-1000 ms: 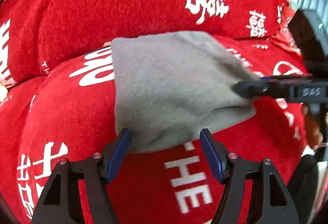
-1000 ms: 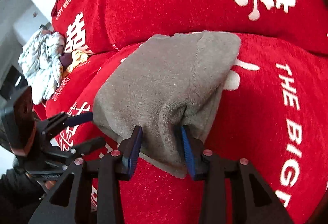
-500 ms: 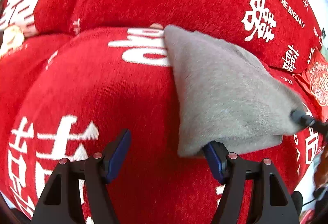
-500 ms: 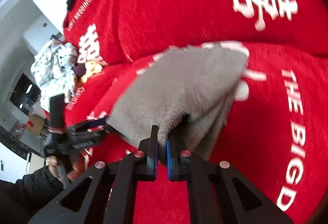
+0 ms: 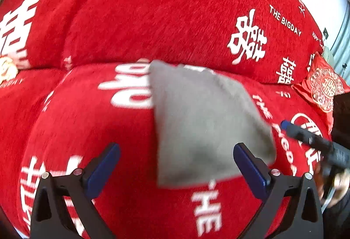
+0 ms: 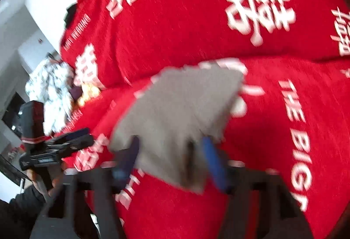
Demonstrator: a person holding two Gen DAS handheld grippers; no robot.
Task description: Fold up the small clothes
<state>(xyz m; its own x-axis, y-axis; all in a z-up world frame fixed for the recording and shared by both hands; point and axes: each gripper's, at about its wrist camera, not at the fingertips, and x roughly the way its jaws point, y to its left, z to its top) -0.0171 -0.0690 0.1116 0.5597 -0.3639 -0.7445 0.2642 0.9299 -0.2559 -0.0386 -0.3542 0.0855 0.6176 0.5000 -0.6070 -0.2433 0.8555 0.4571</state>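
Fingers [image 6: 210,162] blurred, perhaps clear of cloth [image 6: 181,112].

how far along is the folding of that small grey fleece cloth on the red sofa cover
Done: the small grey fleece cloth lies folded flat on the red sofa cover.
In hand: nothing; the left gripper and right gripper have just opened, pads off it.
Left: the crumpled white patterned garment at the sofa's end looks unfolded.

- My left tongs [image 5: 176,163] stand spread at their widest, jaws just opened further, pads pressing on nothing, tilted downward.
- My right tongs [image 6: 170,160] have just opened, pads parted, pitched downward.
- A hand [image 6: 41,182] grips the left handle.
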